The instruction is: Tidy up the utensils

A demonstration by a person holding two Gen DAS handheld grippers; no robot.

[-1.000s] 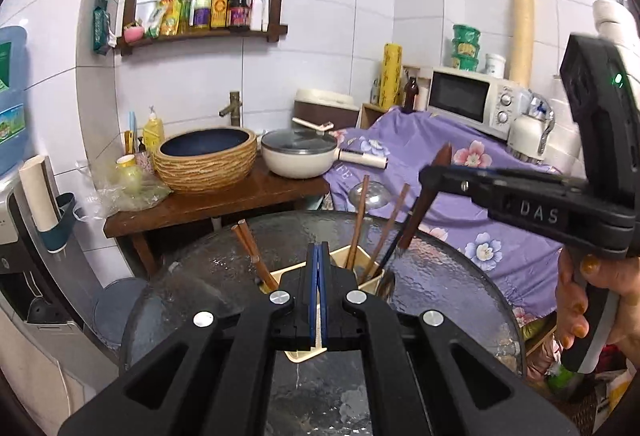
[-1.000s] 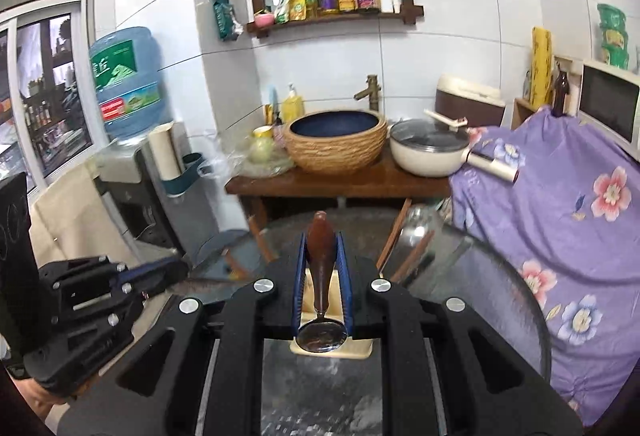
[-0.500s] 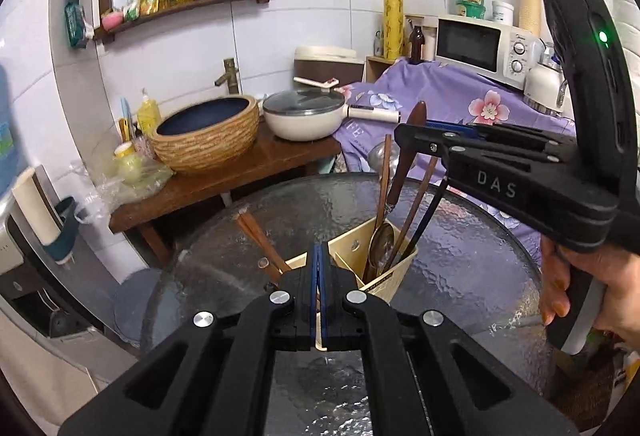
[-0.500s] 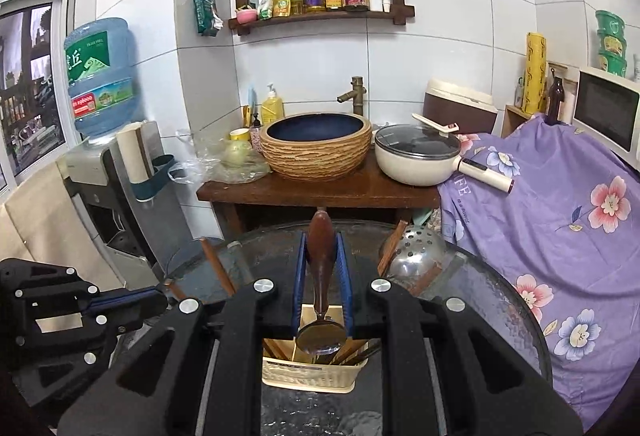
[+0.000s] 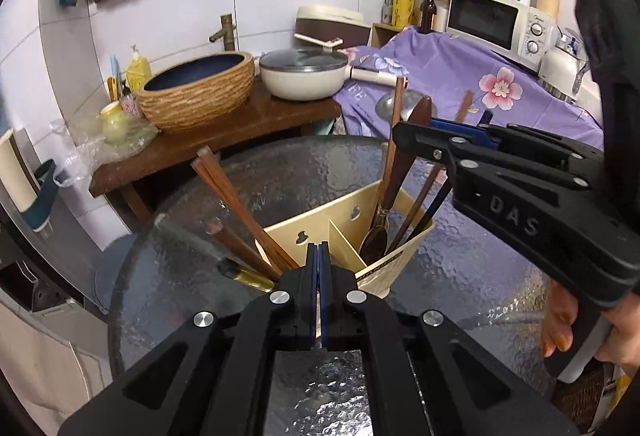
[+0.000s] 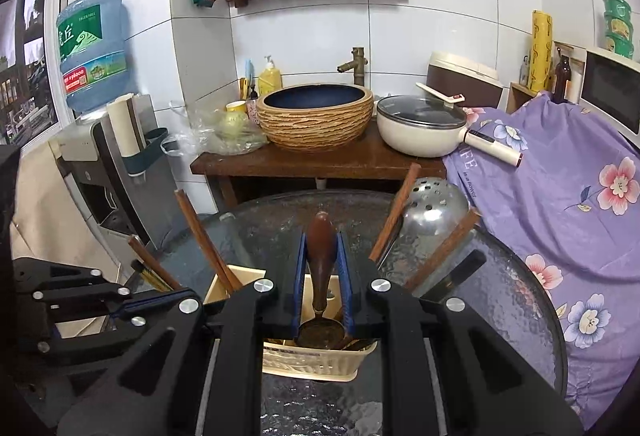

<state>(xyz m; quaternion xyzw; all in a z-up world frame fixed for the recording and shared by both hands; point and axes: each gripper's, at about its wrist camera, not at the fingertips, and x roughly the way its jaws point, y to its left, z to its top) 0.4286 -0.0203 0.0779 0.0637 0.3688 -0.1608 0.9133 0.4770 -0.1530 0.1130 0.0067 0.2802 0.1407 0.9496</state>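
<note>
A cream utensil holder (image 5: 352,220) with a divider stands on the round glass table (image 5: 280,172). Brown chopsticks (image 5: 236,204) lean in its left compartment; a perforated metal ladle (image 6: 434,212) and other utensils stand in its right one. My right gripper (image 6: 322,256) is shut on a brown wooden-handled spoon (image 6: 320,248), whose bowl (image 5: 374,242) hangs inside the right compartment. In the left wrist view the right gripper (image 5: 424,132) reaches in from the right. My left gripper (image 5: 319,256) is shut and empty, at the holder's near wall. It also shows in the right wrist view (image 6: 152,300).
Behind the table a wooden bench (image 6: 320,160) holds a woven basin (image 6: 316,120) and a lidded cream pot (image 6: 420,124). A purple flowered cloth (image 6: 560,176) covers the right side, with a microwave (image 5: 496,22). A water dispenser (image 6: 92,52) stands at left.
My right gripper has lowered the spoon, so its bowl now sits inside the holder's right compartment. Both grippers have moved closer to the holder.
</note>
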